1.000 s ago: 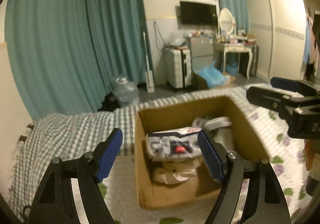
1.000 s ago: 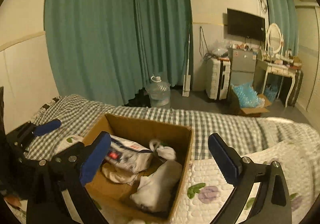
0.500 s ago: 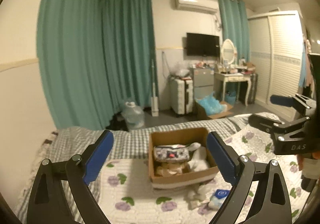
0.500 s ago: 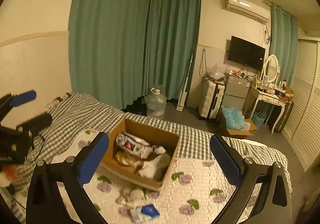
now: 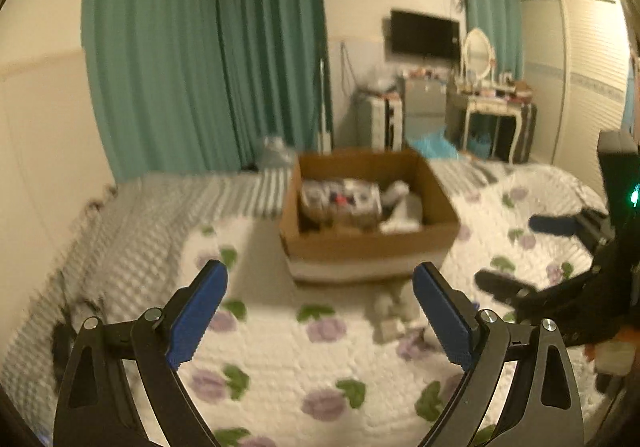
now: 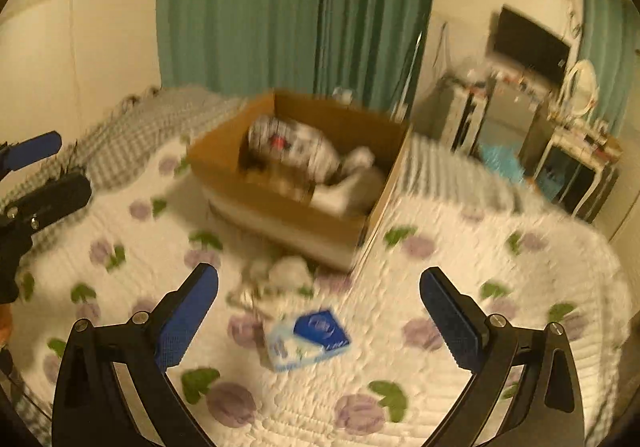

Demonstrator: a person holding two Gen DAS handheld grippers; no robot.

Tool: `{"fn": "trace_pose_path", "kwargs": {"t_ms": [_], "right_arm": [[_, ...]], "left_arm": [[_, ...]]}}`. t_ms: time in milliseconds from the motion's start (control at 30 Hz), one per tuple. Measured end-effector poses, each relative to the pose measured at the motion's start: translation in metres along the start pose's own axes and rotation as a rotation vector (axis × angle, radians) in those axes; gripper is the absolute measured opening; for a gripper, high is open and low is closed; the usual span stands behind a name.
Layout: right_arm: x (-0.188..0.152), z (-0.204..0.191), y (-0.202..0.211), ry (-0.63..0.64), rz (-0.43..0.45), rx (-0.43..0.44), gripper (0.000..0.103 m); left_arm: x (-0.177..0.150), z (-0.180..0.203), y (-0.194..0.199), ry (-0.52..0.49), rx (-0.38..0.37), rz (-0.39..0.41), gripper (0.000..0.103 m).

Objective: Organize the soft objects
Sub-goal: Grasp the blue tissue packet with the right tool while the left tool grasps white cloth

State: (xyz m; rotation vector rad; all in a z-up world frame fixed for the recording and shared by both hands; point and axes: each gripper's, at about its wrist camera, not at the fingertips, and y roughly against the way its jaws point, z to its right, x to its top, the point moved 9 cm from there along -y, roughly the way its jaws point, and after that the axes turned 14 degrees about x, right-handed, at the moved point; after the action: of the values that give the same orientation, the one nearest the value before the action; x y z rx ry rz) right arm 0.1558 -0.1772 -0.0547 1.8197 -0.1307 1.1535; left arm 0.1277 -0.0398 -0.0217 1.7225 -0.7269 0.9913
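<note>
A cardboard box (image 5: 372, 243) (image 6: 280, 207) stands on the flowered quilt and holds several soft items, among them a patterned bundle (image 6: 288, 145) and white cloth (image 6: 352, 187). In front of it lie small whitish soft pieces (image 6: 280, 273) (image 5: 394, 305) and a blue-and-white tissue pack (image 6: 306, 339). My left gripper (image 5: 320, 315) is open and empty, above the quilt short of the box. My right gripper (image 6: 320, 317) is open and empty, above the tissue pack. Each gripper shows at the edge of the other's view.
The bed's white flowered quilt (image 6: 480, 247) meets a grey checked blanket (image 5: 132, 215) at the far side. Beyond the bed are teal curtains (image 5: 208, 47), a water jug, a suitcase and a dressing table (image 5: 492, 111). Both views are motion-blurred.
Both grippers first rose and drew back from just over the box, then tilted down and came lower toward the quilt in front of it. Both stayed open and empty.
</note>
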Motion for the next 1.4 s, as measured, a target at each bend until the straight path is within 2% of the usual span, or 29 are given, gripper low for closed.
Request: {"fn": "trace_pose_path", "kwargs": {"t_ms": [233,367,467,500,600,667,800,867,1200,1233,1300,1333,1400], "right_arm": [[-0.061,0.018,-0.071,-0.047,-0.152,0.066,0.101],[-0.080,0.019,-0.096,-0.048,-0.229,0.084,0.101],[-0.084,0.014,-0.107,-0.034,-0.254,0.099,0.092],[-0.084,0.014,-0.109,-0.037,-0.255,0.101,0.083],[-0.080,0.018,-0.106,-0.053,-0.226,0.093,0.081],[-0.072,0.025,-0.094,-0.074,-0.175,0.075,0.081],[-0.058,0.046,-0.064,-0.149,-0.054,0.041,0.081],[-0.058,0.056,-0.057,-0.188,-0.029,0.036,0.081],[-0.054,0.104,-0.036,-0.294,0.027,-0.078,0.081],[-0.055,0.107,-0.036,-0.308,0.029,-0.076,0.081],[-0.057,0.112,-0.037,-0.335,0.028,-0.071,0.081],[-0.058,0.113,-0.037,-0.340,0.026,-0.069,0.081],[-0.058,0.113,-0.038,-0.342,0.024,-0.067,0.081]], "left_arm": [[-0.059,0.026,-0.048,0.013,-0.032,-0.189,0.095],[-0.084,0.036,-0.071,0.005,-0.033,-0.240,0.095],[-0.095,0.039,-0.085,0.000,-0.014,-0.263,0.095],[-0.097,0.038,-0.088,0.005,-0.010,-0.264,0.095],[-0.104,0.040,-0.099,0.011,-0.021,-0.285,0.095],[-0.108,0.039,-0.105,0.013,-0.020,-0.306,0.095],[-0.115,0.048,-0.111,0.011,-0.093,-0.367,0.095],[-0.117,0.056,-0.113,-0.022,-0.108,-0.381,0.094],[-0.099,0.115,-0.115,-0.101,-0.201,-0.320,0.093],[-0.096,0.122,-0.117,-0.106,-0.209,-0.314,0.090],[-0.090,0.134,-0.120,-0.111,-0.228,-0.299,0.075],[-0.087,0.142,-0.122,-0.115,-0.242,-0.287,0.072],[-0.086,0.151,-0.126,-0.138,-0.246,-0.278,0.054]]}}
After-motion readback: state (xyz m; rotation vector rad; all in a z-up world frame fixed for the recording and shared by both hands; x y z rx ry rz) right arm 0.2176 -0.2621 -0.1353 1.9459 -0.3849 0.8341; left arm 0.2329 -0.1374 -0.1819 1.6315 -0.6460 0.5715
